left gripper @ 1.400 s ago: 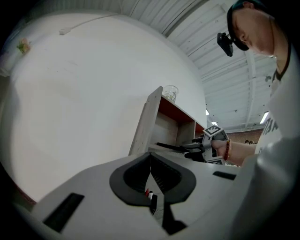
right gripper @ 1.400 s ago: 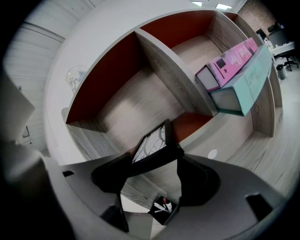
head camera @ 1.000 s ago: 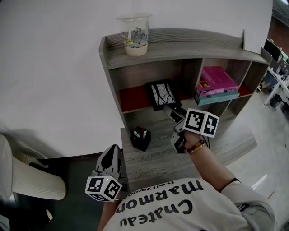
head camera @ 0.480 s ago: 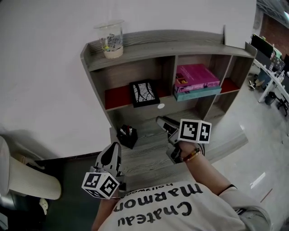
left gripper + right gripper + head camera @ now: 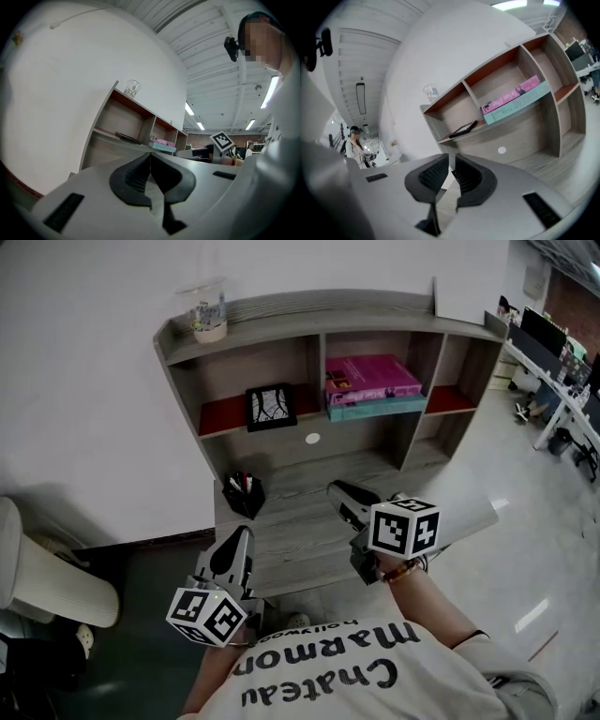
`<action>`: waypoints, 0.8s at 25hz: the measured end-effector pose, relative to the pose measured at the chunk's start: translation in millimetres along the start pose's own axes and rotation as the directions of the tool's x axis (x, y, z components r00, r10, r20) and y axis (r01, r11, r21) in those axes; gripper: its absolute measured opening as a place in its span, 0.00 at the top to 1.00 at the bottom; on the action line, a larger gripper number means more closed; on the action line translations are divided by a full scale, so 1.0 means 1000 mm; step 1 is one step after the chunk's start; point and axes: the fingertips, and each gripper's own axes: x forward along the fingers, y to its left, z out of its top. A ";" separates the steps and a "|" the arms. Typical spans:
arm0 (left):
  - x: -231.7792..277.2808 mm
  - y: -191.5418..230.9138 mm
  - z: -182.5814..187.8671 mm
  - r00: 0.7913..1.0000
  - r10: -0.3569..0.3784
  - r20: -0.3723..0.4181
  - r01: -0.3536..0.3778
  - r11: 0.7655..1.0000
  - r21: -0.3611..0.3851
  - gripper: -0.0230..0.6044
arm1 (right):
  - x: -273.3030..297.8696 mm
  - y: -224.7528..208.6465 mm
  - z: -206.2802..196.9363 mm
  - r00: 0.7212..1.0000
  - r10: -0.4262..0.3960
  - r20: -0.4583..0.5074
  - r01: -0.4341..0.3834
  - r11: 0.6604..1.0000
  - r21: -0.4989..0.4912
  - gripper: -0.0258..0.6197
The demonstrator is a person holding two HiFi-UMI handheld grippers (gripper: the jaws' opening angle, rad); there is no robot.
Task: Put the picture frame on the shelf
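The picture frame, black with a pale branching pattern, leans upright in the left compartment of the grey shelf unit, on its red board. In the right gripper view the picture frame shows edge-on as a dark slab. My right gripper hovers over the desk well in front of the shelf. Its jaws are closing, a thin gap remains, and nothing is between them. My left gripper is at the desk's front left edge, shut and empty.
A clear plastic cup stands on the shelf top at the left. Pink and teal books lie in the middle compartment. A black pen holder sits on the desk. A pale chair is at the left.
My right gripper has drawn back from the shelf toward me, leaving the picture frame standing there, and its jaws have narrowed. The whole view has pulled away from the shelf.
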 end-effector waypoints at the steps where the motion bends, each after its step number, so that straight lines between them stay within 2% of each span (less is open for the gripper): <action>1: -0.005 -0.008 -0.003 1.000 0.002 0.000 -0.002 1.000 0.002 0.94 | -0.010 0.000 -0.004 1.000 -0.007 0.006 0.007 0.999 -0.040 0.88; 5: -0.028 -0.038 -0.016 1.000 0.019 -0.002 -0.019 1.000 0.002 0.94 | -0.047 -0.001 -0.024 0.999 -0.038 0.004 0.038 0.989 -0.144 0.88; 14: -0.076 -0.096 -0.048 0.999 0.043 -0.027 -0.042 0.999 0.011 0.94 | -0.120 -0.006 -0.067 0.998 -0.060 -0.032 0.055 0.989 -0.138 0.93; 20: -0.096 -0.127 -0.063 0.998 0.050 -0.038 -0.049 0.999 0.008 0.94 | -0.153 0.005 -0.083 0.997 -0.042 -0.068 0.030 0.985 -0.172 0.95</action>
